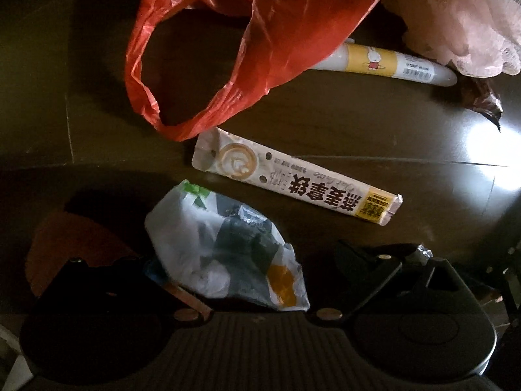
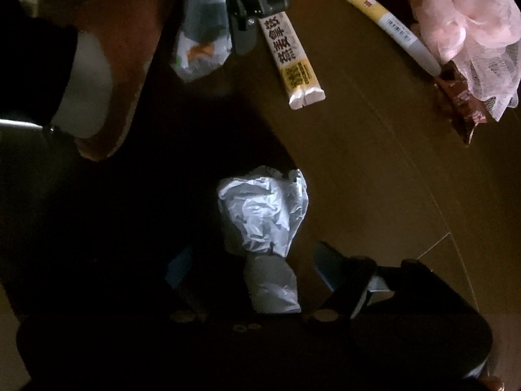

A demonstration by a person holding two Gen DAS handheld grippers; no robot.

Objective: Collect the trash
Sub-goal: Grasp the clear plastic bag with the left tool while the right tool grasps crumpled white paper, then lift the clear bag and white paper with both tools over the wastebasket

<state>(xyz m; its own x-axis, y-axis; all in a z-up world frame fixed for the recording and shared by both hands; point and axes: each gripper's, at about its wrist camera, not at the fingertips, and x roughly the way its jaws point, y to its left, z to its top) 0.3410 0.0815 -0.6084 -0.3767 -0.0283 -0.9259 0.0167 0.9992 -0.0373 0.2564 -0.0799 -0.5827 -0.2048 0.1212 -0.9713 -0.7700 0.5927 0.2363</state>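
A crumpled printed plastic wrapper (image 1: 224, 247) lies between the fingers of my left gripper (image 1: 247, 260), whose jaws stand wide apart around it. Beyond it lie an oat latte sachet (image 1: 293, 182) and a red plastic bag (image 1: 247, 45) with its handle loop open. My right gripper (image 2: 257, 260) is open around a crumpled silver foil wrapper (image 2: 263, 218) on the dark floor. The right wrist view shows the left gripper (image 2: 250, 9) above the sachet (image 2: 293, 62) and the printed wrapper (image 2: 202, 32).
A white and yellow tube (image 1: 384, 63) (image 2: 381, 16) lies by a pink mesh pouf (image 1: 465, 22) (image 2: 469, 32). A dark brown snack wrapper (image 1: 478, 101) (image 2: 462, 110) lies beside them. A brown slipper (image 2: 107, 75) stands at the left.
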